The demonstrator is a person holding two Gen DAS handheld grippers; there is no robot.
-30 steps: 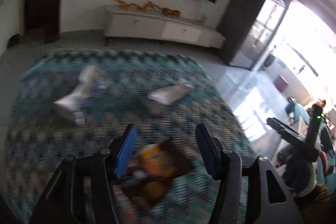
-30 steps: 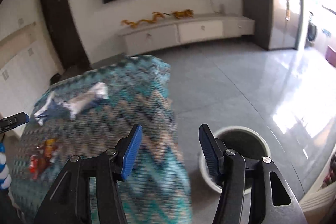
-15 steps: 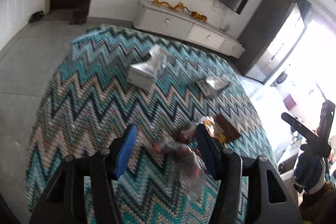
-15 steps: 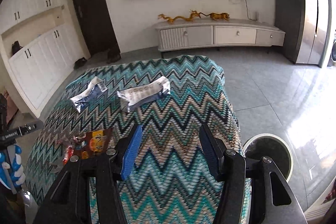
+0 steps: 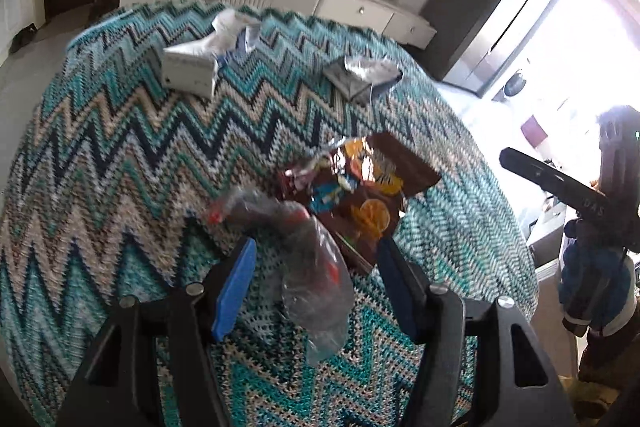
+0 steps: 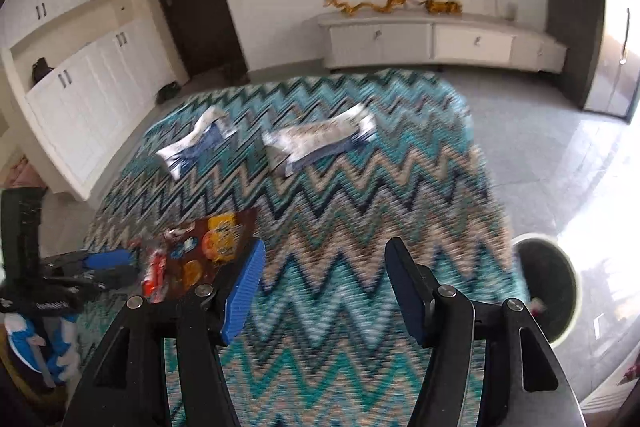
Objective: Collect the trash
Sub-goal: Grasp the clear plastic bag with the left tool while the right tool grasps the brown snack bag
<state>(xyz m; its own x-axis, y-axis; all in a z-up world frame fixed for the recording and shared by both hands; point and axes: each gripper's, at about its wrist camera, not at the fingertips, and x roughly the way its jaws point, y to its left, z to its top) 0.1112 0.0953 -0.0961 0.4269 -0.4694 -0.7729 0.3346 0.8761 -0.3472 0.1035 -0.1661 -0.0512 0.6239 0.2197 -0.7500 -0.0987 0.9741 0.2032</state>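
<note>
Closer now than a moment ago, the left gripper [image 5: 316, 277] hangs low over the zigzag blanket [image 5: 100, 155], jaws opening, a clear plastic wrapper [image 5: 312, 267] lying loose between them, a brown snack packet [image 5: 360, 191] just beyond. Right view: right gripper [image 6: 324, 285], jaws opening, nothing between; bin [image 6: 560, 291] at right edge.

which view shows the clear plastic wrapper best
The left wrist view: the clear plastic wrapper lies close and nearly whole between the opening left gripper's fingers. In the right wrist view it is a small red-and-clear blur.
</note>
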